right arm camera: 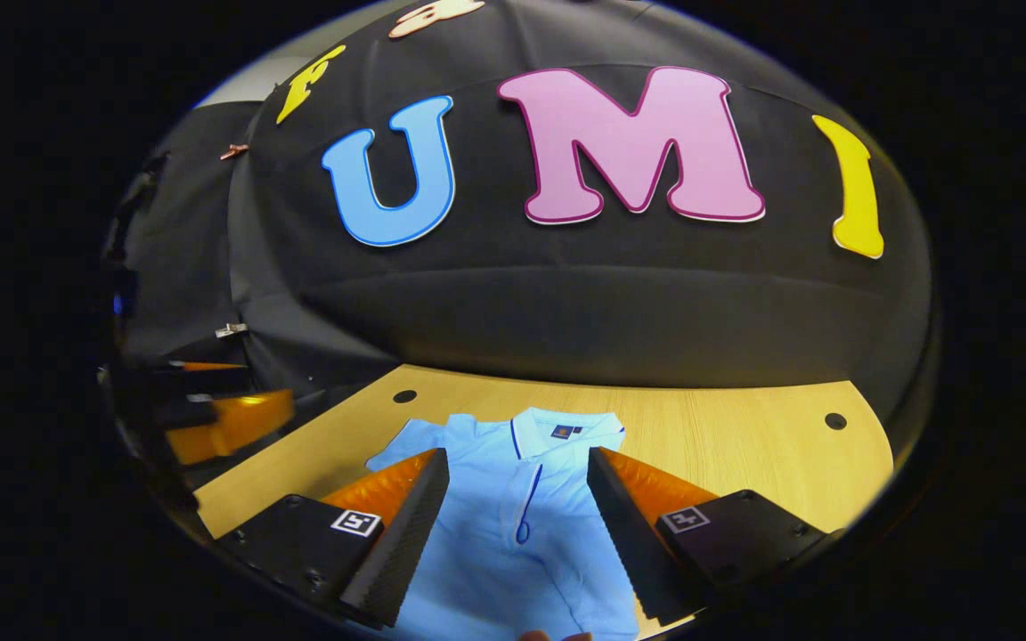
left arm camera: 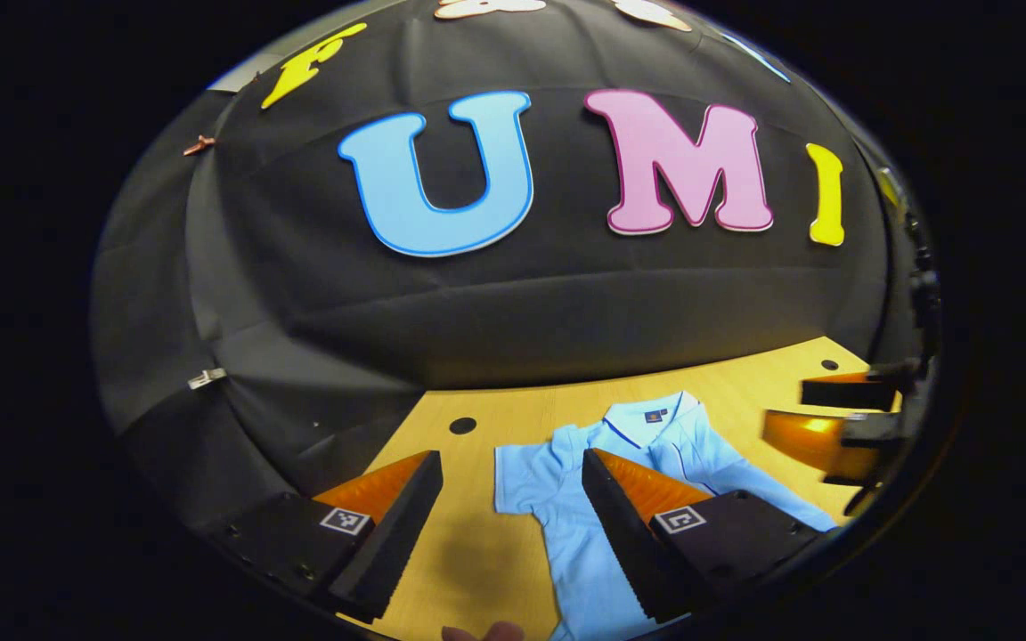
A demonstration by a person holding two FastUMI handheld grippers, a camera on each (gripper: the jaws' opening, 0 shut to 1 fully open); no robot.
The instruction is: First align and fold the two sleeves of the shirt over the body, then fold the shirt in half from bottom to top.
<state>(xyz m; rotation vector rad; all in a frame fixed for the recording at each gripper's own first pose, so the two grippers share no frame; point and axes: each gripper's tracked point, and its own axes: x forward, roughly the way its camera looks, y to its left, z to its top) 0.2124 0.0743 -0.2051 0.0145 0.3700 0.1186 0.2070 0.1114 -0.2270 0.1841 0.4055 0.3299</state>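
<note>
Right gripper view: shirt [right arm camera: 513,525] lies flat between, beyond both grippers' spread jaws.

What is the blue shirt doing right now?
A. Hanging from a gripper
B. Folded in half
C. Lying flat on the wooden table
C: the shirt lies spread on the table, collar up, with both the left gripper and right gripper open above it.

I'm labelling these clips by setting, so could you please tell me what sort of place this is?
Most likely a staged recording booth, not a home: black cloth walls in a bare wooden table with round holes, a light blue shirt lies flat on it, and two open handheld grippers, left and right, hover above.
</note>
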